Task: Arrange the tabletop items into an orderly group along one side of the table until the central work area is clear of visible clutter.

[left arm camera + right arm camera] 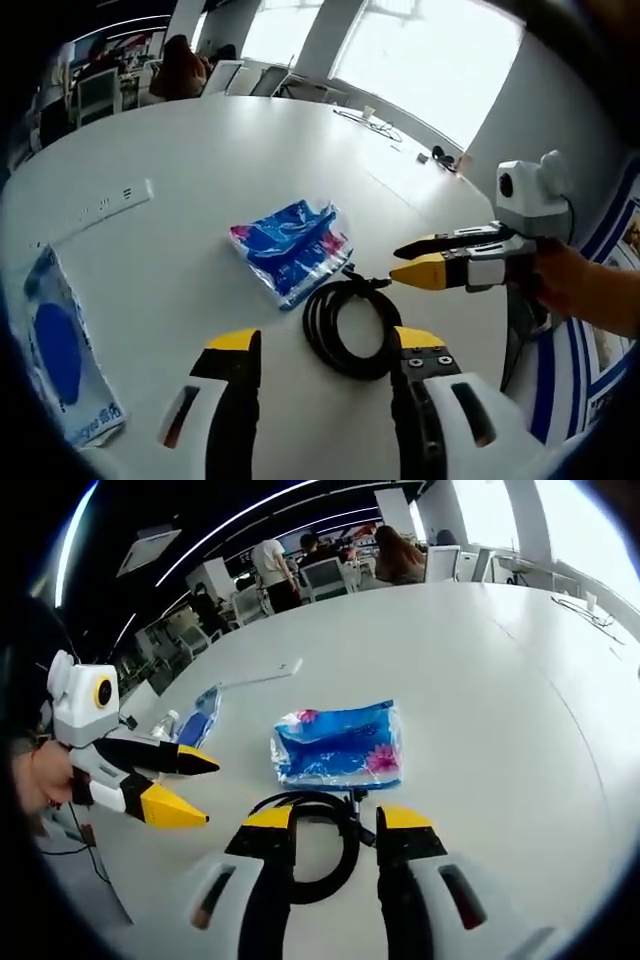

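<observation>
A: Cable coil (315, 845) where?
B: On desk (480, 680), just ahead of right gripper (335, 818) fingers, spread wide. Left gripper (325, 340) also wide, near coil. Tissue pack (338, 745) just beyond.

A white table (220, 170) is seen. On it are laid a blue tissue pack (290, 247), a coiled black cable (350, 325) touching it, a white power strip (105, 208), and a blue-printed bag (65, 350).
</observation>
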`<state>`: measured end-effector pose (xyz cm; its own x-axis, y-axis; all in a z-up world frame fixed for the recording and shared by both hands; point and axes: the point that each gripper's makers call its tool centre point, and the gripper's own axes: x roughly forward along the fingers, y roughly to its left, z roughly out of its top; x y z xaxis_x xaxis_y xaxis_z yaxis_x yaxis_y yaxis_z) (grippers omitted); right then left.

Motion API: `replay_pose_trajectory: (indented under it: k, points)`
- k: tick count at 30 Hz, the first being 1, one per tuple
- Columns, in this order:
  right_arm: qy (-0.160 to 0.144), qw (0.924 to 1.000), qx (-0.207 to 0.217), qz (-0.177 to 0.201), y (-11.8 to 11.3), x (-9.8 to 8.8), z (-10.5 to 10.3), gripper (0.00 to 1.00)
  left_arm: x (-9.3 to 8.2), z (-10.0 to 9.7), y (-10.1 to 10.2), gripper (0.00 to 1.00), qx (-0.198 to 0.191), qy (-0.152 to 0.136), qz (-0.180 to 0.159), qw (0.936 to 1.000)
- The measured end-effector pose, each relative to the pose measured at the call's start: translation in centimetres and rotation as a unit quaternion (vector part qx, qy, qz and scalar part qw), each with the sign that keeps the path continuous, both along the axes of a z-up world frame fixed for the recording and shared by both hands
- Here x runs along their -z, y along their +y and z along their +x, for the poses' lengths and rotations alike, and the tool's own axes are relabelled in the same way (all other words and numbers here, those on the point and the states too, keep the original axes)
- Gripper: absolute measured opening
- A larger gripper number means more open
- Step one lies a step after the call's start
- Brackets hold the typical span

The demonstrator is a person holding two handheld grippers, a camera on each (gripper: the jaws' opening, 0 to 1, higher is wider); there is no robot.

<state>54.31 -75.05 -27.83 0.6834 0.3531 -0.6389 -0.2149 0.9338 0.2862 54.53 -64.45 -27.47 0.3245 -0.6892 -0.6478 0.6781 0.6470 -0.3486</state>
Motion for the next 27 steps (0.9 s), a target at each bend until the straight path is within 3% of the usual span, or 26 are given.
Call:
replay_pose_trajectory:
  k: [17, 27]
  points:
    - [-0.031, 0.9982, -0.051, 0.004, 3.8, -2.7, 0.4, 0.33, -2.1, -0.9, 5.4, 0.53, -0.034, -0.019, 0.002, 0.9992]
    - [-0.049, 0.9935, -0.102, 0.008, 8.4, -4.6, 1.1, 0.35, -3.8, -1.8, 9.9, 0.53, -0.062, -0.032, 0.002, 0.9976]
